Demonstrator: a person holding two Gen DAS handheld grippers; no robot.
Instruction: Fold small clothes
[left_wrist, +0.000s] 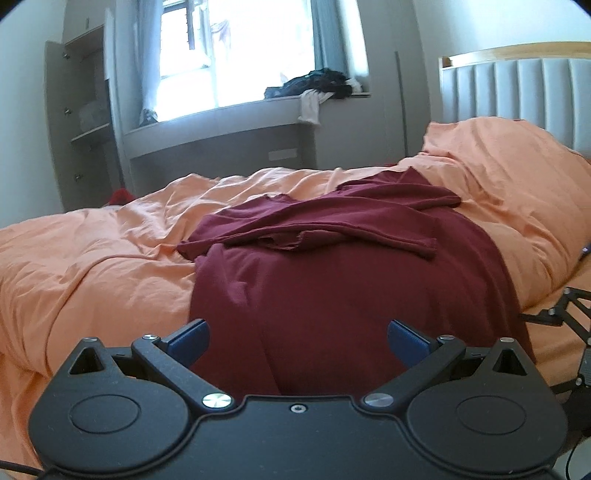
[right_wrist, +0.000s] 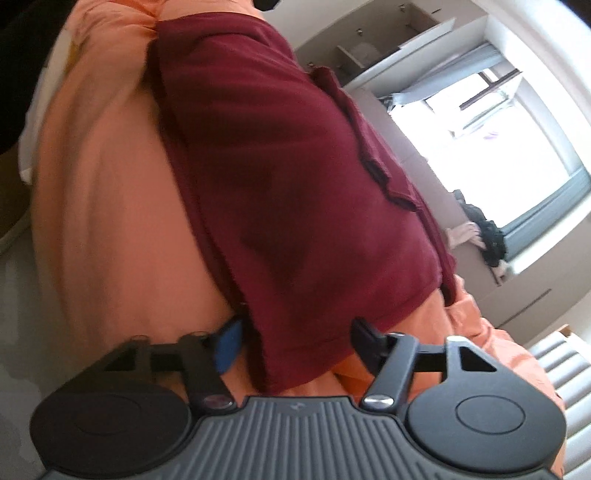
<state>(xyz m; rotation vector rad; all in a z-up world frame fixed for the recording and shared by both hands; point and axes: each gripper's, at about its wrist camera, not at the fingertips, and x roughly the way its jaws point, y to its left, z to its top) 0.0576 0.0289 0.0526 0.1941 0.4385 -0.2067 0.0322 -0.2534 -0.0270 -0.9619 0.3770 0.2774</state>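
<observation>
maroon shirt (left_wrist: 332, 280) on orange duvet (left_wrist: 92, 258), left gripper (left_wrist: 298, 341) spread over hem, right gripper (right_wrist: 295, 339) straddling edge unpinched

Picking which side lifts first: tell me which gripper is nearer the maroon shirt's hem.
Right. The right gripper has its jaws astride the hem of the maroon shirt, not yet pressing. The left gripper hangs open just short of the shirt.

One maroon garment (left_wrist: 332, 280), one orange duvet (left_wrist: 92, 266) (rumpled), two hand-held grippers (left_wrist: 297, 345).

A maroon shirt (left_wrist: 332, 280) lies spread on the bed's rumpled orange duvet (left_wrist: 92, 251)
</observation>
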